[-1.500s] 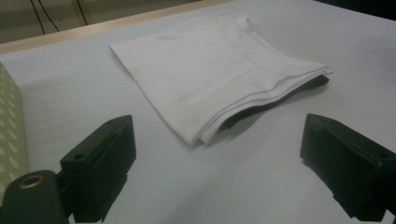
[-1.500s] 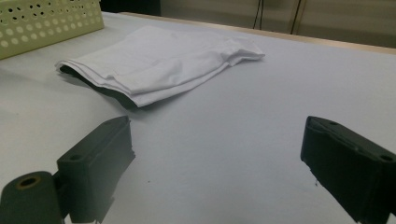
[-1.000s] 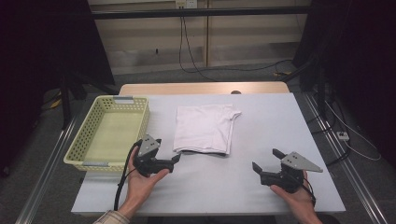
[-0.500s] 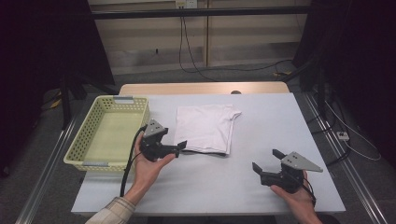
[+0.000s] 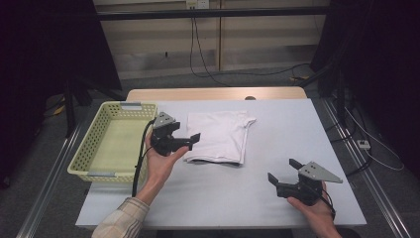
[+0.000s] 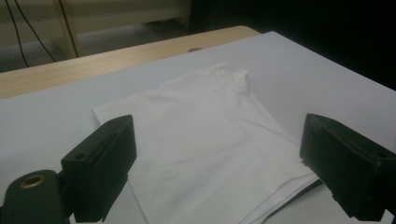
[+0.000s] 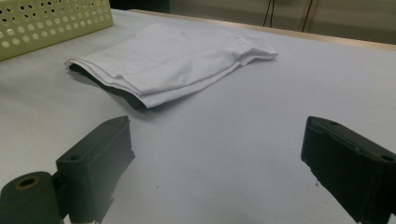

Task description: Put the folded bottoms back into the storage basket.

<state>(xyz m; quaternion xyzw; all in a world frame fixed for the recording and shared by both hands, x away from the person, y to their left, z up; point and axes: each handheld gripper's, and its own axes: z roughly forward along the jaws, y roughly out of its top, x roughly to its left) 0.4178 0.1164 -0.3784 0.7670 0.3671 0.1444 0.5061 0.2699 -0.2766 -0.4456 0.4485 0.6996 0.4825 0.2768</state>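
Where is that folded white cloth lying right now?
In the high view the folded white cloth lies flat on the table, just right of the yellow basket. The open left gripper is at its left edge.

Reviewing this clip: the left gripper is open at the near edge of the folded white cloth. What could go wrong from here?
1. The folded white cloth lies in stacked layers; the left gripper, jaws wide open at its edge, may pinch only the top layers, so the fold could open on lifting.
2. The yellow basket sits close beside that hand; a swing toward it might catch the rim.
3. The right gripper waits open, apart from the cloth, so the far side would probably sag unsupported.
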